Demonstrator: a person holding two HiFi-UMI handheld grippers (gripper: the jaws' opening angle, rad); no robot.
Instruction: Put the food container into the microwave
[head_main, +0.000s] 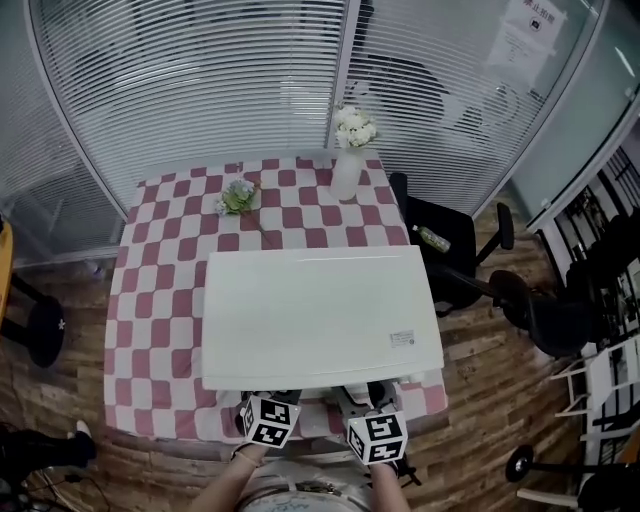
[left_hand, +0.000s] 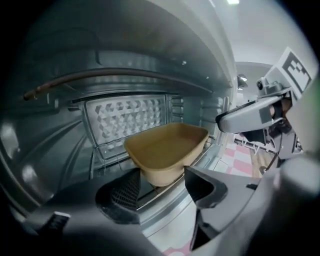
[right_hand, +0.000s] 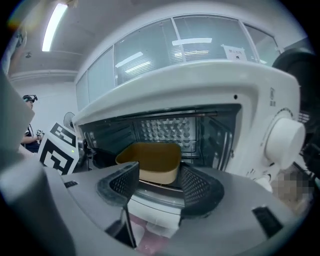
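Finishing placement step, by look: container (left_hand: 167, 150) sits upright and empty inside open microwave (right_hand: 200, 90), toward cavity front. Left gripper (left_hand: 162, 189) at cavity mouth, jaws spread wide either side of container's near end, apparently not clamping it. Right gripper (right_hand: 159, 184) just outside opening, jaws wide apart, nothing held; container seen beyond gap. Next move likely: draw left gripper straight back without nudging container, then find door and shut it. Door not made out in any view.
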